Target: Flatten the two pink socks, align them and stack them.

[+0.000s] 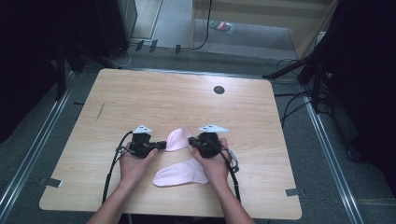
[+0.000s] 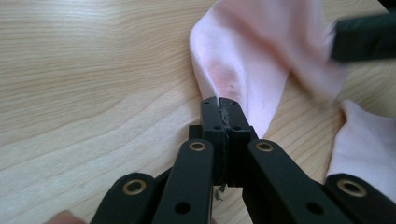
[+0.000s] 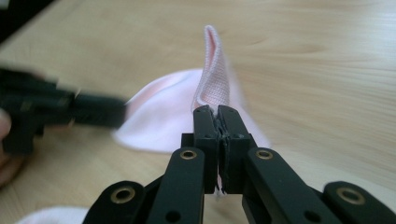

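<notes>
Two grippers pinch one pink sock: the left gripper (image 2: 223,109) has its jaws clamped on the sock (image 2: 261,51) edge, the cloth spreading ahead of its tips. The right gripper (image 3: 215,114) is closed on a raised fold, which stands up just beyond its tips.

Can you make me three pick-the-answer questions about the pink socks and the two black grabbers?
1. Where is the sock that nobody is pinching?
A. on the floor
B. flat on the table, near the hands
C. hanging off the far edge

2. How many pink socks are there?
A. one
B. two
C. four

3. What are the jaws of the right gripper doing?
A. pinching the lifted sock
B. standing wide open
C. holding a cup

Answers: 1 B, the high view shows it lying between the forearms. 2 B, one flat, one lifted. 3 A, the pink fabric stands up from its closed tips; the left gripper pinches that sock too.
</notes>
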`<state>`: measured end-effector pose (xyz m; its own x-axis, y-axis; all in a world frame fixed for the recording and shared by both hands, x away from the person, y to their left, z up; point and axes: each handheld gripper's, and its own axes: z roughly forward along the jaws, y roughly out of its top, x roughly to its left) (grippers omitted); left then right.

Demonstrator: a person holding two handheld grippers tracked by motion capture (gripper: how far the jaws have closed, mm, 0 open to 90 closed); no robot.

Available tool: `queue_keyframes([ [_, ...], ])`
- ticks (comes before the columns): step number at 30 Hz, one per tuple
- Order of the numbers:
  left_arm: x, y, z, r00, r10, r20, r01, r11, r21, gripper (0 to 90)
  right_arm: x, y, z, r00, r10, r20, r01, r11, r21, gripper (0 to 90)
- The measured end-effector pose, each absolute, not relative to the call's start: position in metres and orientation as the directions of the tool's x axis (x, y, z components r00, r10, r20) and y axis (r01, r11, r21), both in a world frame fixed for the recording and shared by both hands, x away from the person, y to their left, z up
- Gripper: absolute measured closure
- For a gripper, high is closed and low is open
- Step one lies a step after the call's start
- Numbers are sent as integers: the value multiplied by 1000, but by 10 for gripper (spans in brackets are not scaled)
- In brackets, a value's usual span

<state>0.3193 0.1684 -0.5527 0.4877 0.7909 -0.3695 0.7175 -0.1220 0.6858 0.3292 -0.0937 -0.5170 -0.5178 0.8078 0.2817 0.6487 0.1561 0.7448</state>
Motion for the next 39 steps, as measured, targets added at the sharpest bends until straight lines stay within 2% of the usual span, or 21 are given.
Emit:
queue_keyframes([
  [2, 318, 172, -552, 490, 799, -349, 713, -137, 688, 900, 336, -115, -515, -458, 819, 347, 679, 70, 731, 884],
  [3, 318, 172, -552, 490, 799, -349, 713, -137, 688, 900, 336, -115, -515, -458, 819, 347, 679, 70, 731, 884],
  [4, 317, 174, -552, 488, 799, -351, 712, -132, 689, 900, 342, -134, -516, -398, 825, 400, 705, -4, 709, 884],
  [6, 316, 177, -553, 485, 800, -353, 712, -127, 691, 900, 348, -148, -521, -351, 829, 436, 729, -51, 683, 887],
  [13, 318, 179, -553, 483, 799, -360, 713, -119, 691, 900, 355, -159, -538, -295, 869, 398, 752, -46, 657, 888],
  [14, 316, 179, -552, 494, 803, -334, 688, -126, 715, 897, 356, -162, -541, -271, 875, 401, 752, -68, 656, 838],
  [15, 315, 181, -550, 503, 794, -341, 663, -101, 742, 831, 356, -164, -541, -258, 878, 404, 743, -87, 663, 789],
  [16, 315, 182, -548, 505, 785, -358, 649, -72, 757, 720, 355, -166, -540, -253, 875, 413, 740, -100, 665, 770],
  [17, 315, 182, -548, 505, 785, -358, 649, -72, 757, 673, 355, -166, -540, -253, 875, 413, 740, -100, 665, 770],
  [20, 316, 185, -541, 475, 793, -383, 649, -21, 761, 643, 352, -166, -535, -307, 867, 391, 696, -75, 714, 695],
  [21, 316, 185, -541, 475, 793, -383, 649, -21, 761, 647, 352, -166, -535, -307, 867, 391, 696, -75, 714, 695],
  [22, 317, 185, -541, 464, 796, -388, 655, -14, 756, 648, 352, -163, -535, -329, 857, 397, 695, -66, 716, 634],
  [23, 319, 184, -542, 453, 805, -384, 664, -17, 748, 648, 352, -163, -535, -329, 857, 397, 695, -66, 716, 634],
  [24, 321, 182, -545, 433, 821, -371, 676, -24, 737, 653, 353, -157, -538, -351, 862, 365, 691, -24, 722, 587],
  [28, 322, 174, -551, 431, 832, -348, 694, -59, 718, 674, 351, -146, -543, -399, 875, 273, 668, 73, 741, 555],
  [30, 321, 170, -551, 436, 843, -315, 686, -85, 722, 683, 350, -143, -545, -413, 876, 250, 662, 100, 743, 558],
  [32, 322, 169, -550, 433, 844, -318, 690, -83, 719, 712, 348, -139, -547, -427, 881, 207, 646, 137, 751, 569],
  [35, 323, 168, -551, 431, 848, -309, 696, -94, 712, 860, 347, -136, -547, -437, 883, 172, 636, 168, 753, 621],
  [36, 323, 167, -551, 430, 847, -312, 700, -95, 708, 892, 345, -132, -547, -445, 886, 129, 621, 202, 758, 724],
  [37, 323, 167, -551, 430, 847, -312, 700, -95, 708, 900, 345, -132, -547, -445, 886, 129, 621, 202, 758, 724],
  [39, 324, 170, -552, 434, 839, -329, 700, -83, 709, 900, 343, -130, -546, -452, 884, 117, 623, 219, 751, 851],
])
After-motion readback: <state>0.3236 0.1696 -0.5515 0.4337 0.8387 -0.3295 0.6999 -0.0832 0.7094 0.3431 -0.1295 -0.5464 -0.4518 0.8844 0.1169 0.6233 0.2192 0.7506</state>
